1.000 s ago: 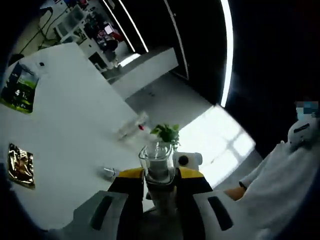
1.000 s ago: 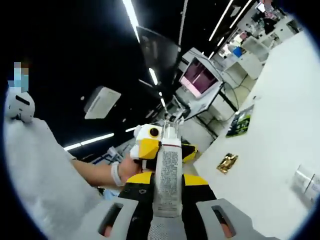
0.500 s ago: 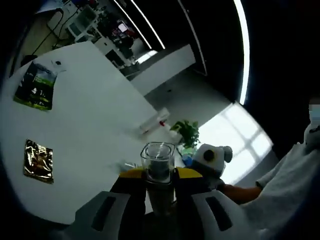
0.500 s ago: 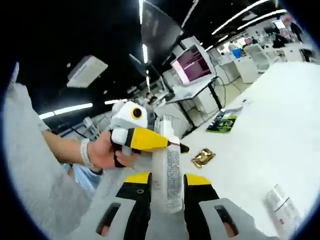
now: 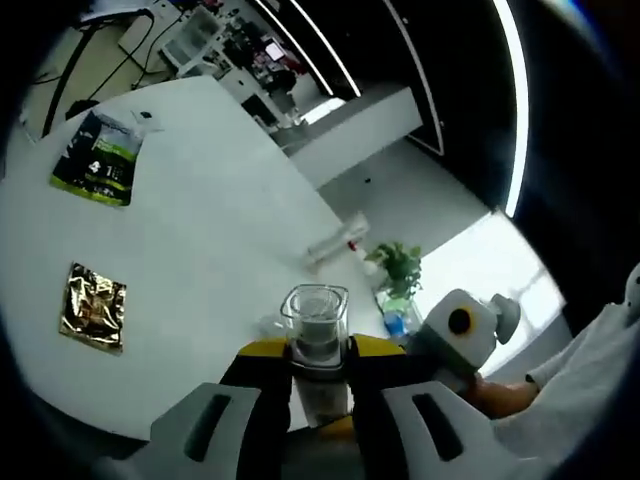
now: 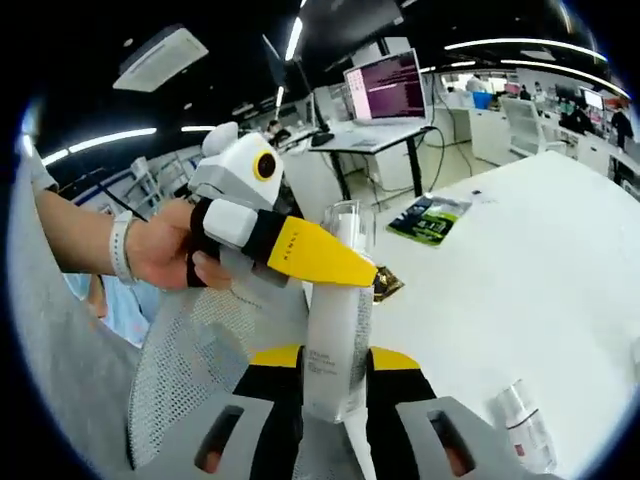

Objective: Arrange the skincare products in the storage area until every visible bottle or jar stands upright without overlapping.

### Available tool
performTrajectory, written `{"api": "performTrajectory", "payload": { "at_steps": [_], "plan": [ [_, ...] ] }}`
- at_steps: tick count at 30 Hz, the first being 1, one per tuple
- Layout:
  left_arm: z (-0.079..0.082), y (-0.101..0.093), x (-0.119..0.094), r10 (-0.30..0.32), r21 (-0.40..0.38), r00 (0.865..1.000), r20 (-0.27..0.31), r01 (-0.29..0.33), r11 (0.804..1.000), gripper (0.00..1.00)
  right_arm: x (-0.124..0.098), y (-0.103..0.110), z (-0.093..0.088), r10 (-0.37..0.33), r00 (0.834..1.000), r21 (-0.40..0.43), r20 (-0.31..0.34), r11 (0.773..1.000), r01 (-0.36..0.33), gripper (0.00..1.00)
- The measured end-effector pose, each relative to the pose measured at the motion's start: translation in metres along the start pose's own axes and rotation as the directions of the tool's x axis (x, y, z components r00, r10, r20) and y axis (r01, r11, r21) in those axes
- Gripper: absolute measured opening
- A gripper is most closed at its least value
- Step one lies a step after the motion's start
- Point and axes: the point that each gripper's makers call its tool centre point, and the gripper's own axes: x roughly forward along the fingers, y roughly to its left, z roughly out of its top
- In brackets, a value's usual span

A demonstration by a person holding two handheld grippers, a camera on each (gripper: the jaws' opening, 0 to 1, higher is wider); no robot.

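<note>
Since a second ago, drawing the two grippers closer together — the left gripper now crossing right in front of the white tube in the right gripper view, the right gripper now showing larger at the lower right of the left gripper view.

Lying far left on the white surface in the left gripper view: a green packet and, nearer, a gold foil sachet. Holding a clear square-capped bottle between the left gripper's yellow-tipped fingers, closed snugly on its sides, lifted off the surface. Lying on its side beyond it, near the surface's far edge — a clear tube; just past that, a small green plant.

Gripping the left gripper's handle in the right gripper view: a hand with a wristband. Clamping the white tube upright, off the surface, between the right gripper's fingers. Lying on the surface at lower right: a small bottle.
</note>
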Motion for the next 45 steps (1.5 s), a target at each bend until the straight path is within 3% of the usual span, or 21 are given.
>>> {"api": "performTrajectory", "payload": {
  "at_steps": [2,5,7,9,10,15,16,17,19,21,24,25,26,29,31,34,36,39,43,45],
  "plan": [
    [0.004,-0.003,-0.001,-0.041,-0.011,0.999,0.023,0.042,0.999,0.18,-0.003,0.005,0.004,0.069,0.997,0.124,0.045,0.990,-0.074,0.15],
    [0.004,-0.009,0.001,-0.076,0.004,0.997,0.027,0.076,0.997,0.18,-0.007,0.010,0.007,0.132,0.986,0.242,0.099,0.958,-0.153,0.14],
    [0.004,-0.013,0.000,-0.103,0.002,0.994,0.025,0.103,0.995,0.18,-0.011,0.017,0.010,0.195,0.968,0.341,0.156,0.909,-0.238,0.14],
    [0.006,-0.025,-0.001,-0.165,-0.018,0.985,0.038,0.166,0.986,0.20,-0.017,0.026,0.018,0.271,0.933,0.423,0.239,0.835,-0.351,0.14],
    [0.009,-0.028,-0.001,-0.194,-0.037,0.980,0.054,0.196,0.980,0.21,-0.021,0.031,0.023,0.313,0.904,0.452,0.291,0.788,-0.418,0.14],
    [0.010,-0.045,-0.005,-0.304,-0.132,0.951,0.064,0.310,0.942,0.24,-0.029,0.047,0.033,0.398,0.833,0.492,0.385,0.675,-0.550,0.14],
    [0.012,-0.049,-0.007,-0.332,-0.154,0.940,0.074,0.340,0.928,0.22,-0.029,0.047,0.034,0.402,0.825,0.498,0.397,0.661,-0.562,0.14],
    [0.011,-0.047,-0.008,-0.325,-0.154,0.943,0.069,0.332,0.931,0.22,-0.030,0.048,0.035,0.400,0.820,0.497,0.409,0.656,-0.568,0.14],
    [0.013,-0.045,-0.007,-0.307,-0.156,0.948,0.080,0.316,0.936,0.22,-0.028,0.047,0.035,0.387,0.829,0.498,0.403,0.667,-0.553,0.14],
    [0.013,-0.044,-0.007,-0.298,-0.152,0.952,0.073,0.306,0.940,0.21,-0.025,0.048,0.035,0.380,0.842,0.480,0.382,0.697,-0.533,0.15],
    [0.013,-0.040,-0.006,-0.265,-0.120,0.961,0.074,0.273,0.955,0.21,-0.020,0.044,0.031,0.343,0.883,0.437,0.319,0.774,-0.458,0.15],
    [0.014,-0.030,-0.005,-0.206,-0.079,0.976,0.075,0.212,0.974,0.21,-0.016,0.038,0.028,0.288,0.918,0.432,0.273,0.816,-0.385,0.15],
    [0.014,-0.026,-0.005,-0.174,-0.074,0.982,0.075,0.180,0.981,0.21,-0.013,0.033,0.025,0.251,0.939,0.418,0.234,0.846,-0.330,0.14],
    [0.011,-0.013,-0.001,-0.110,-0.089,0.992,0.058,0.115,0.989,0.21,-0.009,0.028,0.023,0.168,0.975,0.293,0.144,0.934,-0.205,0.14],
    [0.008,-0.006,0.001,-0.060,-0.057,0.997,0.044,0.063,0.996,0.21,-0.005,0.024,0.018,0.101,0.993,0.211,0.054,0.971,-0.111,0.14],
    [0.009,-0.003,0.001,-0.017,-0.010,0.998,0.057,0.018,1.000,0.21,0.000,0.014,0.022,-0.013,1.000,0.114,0.016,0.993,0.011,0.18],
    [0.014,-0.001,0.000,0.006,0.013,0.997,0.083,-0.007,1.000,0.21,0.007,0.022,0.025,-0.003,1.000,0.105,-0.008,0.994,0.004,0.20],
    [0.018,0.001,-0.003,0.028,0.041,0.994,0.106,-0.032,0.999,0.21,0.015,0.014,0.025,-0.073,0.997,0.016,-0.040,0.997,0.074,0.18],
    [0.021,0.006,-0.004,0.046,0.045,0.992,0.117,-0.051,0.998,0.21,0.016,0.010,0.025,-0.044,0.998,0.051,-0.035,0.998,0.046,0.16],
    [0.021,0.005,-0.005,0.029,0.024,0.993,0.118,-0.032,0.999,0.21,0.012,0.009,0.031,0.008,1.000,0.167,0.025,0.986,-0.012,0.13]
  ]
}}
